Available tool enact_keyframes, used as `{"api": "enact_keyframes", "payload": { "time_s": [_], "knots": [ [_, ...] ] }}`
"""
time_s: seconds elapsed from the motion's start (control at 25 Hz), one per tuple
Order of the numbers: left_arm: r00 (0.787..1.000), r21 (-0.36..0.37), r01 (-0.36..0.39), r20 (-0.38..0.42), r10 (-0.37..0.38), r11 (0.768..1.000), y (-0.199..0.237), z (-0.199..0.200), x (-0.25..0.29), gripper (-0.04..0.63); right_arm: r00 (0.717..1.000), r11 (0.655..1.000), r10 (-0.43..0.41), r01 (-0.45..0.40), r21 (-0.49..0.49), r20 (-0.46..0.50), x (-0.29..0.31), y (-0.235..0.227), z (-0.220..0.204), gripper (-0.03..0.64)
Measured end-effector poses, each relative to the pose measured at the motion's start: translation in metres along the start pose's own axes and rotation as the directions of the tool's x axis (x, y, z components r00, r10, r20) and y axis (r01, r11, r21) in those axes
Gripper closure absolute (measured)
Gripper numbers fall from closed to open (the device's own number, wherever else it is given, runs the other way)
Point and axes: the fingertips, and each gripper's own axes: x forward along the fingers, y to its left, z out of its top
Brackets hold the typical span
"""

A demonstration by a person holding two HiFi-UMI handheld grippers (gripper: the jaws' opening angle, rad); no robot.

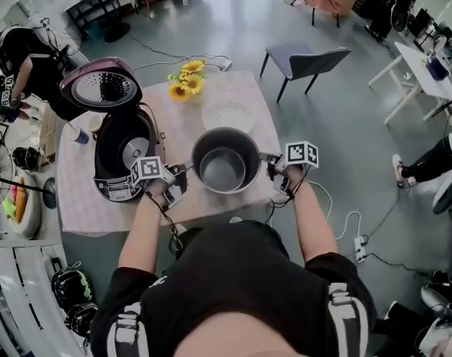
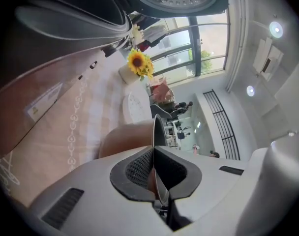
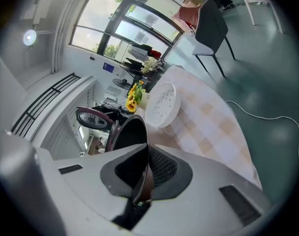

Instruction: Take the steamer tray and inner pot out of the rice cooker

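You have the left gripper (image 1: 187, 171) and right gripper (image 1: 269, 162) fingers clamped on opposite rims of the inner pot (image 1: 224, 162), frame centre. Open rice cooker (image 1: 118, 151) sits at its left, steamer tray (image 1: 227, 115) just above, on the worktop (image 1: 174, 125).

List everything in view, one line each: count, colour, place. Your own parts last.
round grey metal inner pot: one, grey, at the table's near middle, between the grippers
black rice cooker with purple lid: one, black and purple, table's left side, lid up
white perforated steamer tray: one, white, on the table behind the pot
yellow sunflowers: one bunch, yellow, table's far edge
table with pale checked cloth: one, pinkish-white, centre
grey chair: one, grey, on the floor beyond the table
left gripper: one, grey, shut on the pot's left rim
right gripper: one, grey, shut on the pot's right rim
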Motion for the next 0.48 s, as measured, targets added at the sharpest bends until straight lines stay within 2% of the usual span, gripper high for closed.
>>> {"api": "enact_keyframes", "payload": {
  "time_s": [0.16, 0.32, 0.48],
  "knots": [
    [1.0, 0.02, -0.015, -0.018, 0.015, 1.0, -0.006, 0.001, 0.011, 0.588, 1.0, 1.0, 0.01, -0.01, 0.021, 0.015, -0.005, -0.009, 0.005, 0.605],
    [0.998, 0.053, -0.049, -0.031, 0.051, 0.997, -0.007, 0.0, 0.019, 0.588, 1.0, 1.0, -0.006, 0.005, 0.007, 0.027, -0.012, -0.011, 0.01, 0.606],
    [0.998, 0.055, -0.053, -0.035, 0.055, 0.997, -0.004, -0.001, 0.026, 0.588, 0.999, 1.0, -0.011, 0.011, -0.008, 0.034, -0.014, -0.015, 0.013, 0.605]
  ]
}}
